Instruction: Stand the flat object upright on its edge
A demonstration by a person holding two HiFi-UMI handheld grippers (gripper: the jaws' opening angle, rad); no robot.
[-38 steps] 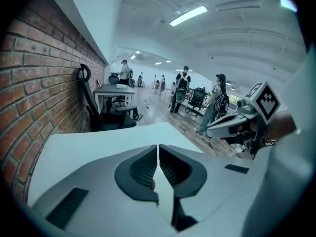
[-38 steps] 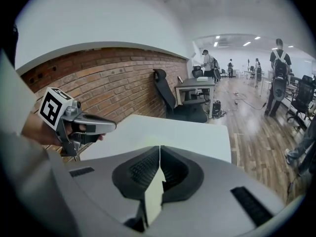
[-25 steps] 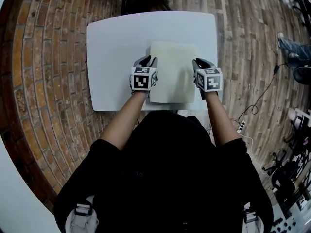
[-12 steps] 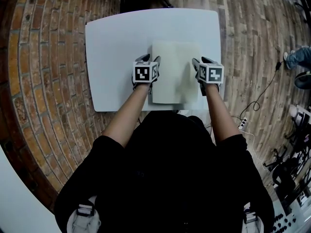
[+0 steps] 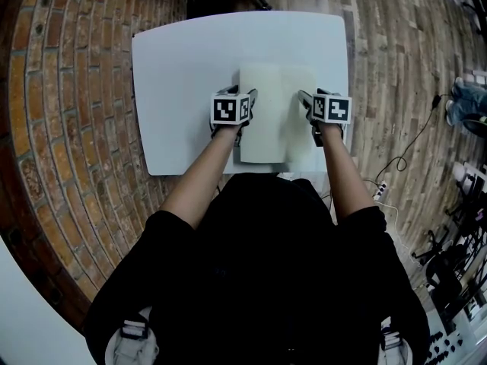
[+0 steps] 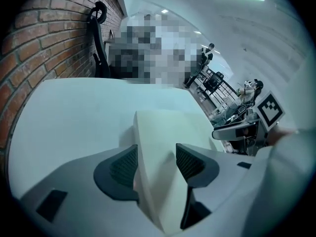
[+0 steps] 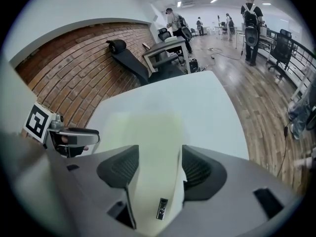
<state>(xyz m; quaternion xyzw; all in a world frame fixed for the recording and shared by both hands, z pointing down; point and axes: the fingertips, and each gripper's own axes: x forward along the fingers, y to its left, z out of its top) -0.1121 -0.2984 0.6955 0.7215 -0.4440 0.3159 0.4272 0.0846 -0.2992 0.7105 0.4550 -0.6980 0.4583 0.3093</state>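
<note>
A cream flat board (image 5: 278, 112) lies on the white table (image 5: 183, 67), its near end at the table's front edge. My left gripper (image 5: 247, 97) straddles the board's left edge and my right gripper (image 5: 304, 99) its right edge. In the left gripper view the board (image 6: 163, 132) runs between the jaws of the left gripper (image 6: 157, 164). In the right gripper view the board (image 7: 148, 132) fills the gap of the right gripper (image 7: 159, 167). Both pairs of jaws have just been opening and stand wide, with the pads off the board.
Brick-patterned floor lies left of the table, wooden floor with cables (image 5: 411, 147) on the right. Office chairs (image 7: 131, 58) and a desk stand beyond the table's far edge. People (image 7: 252, 19) stand far off in the room.
Both grippers have sunk toward the table along the board's side edges. Their jaws have spread from a grip on the board to wide open.
</note>
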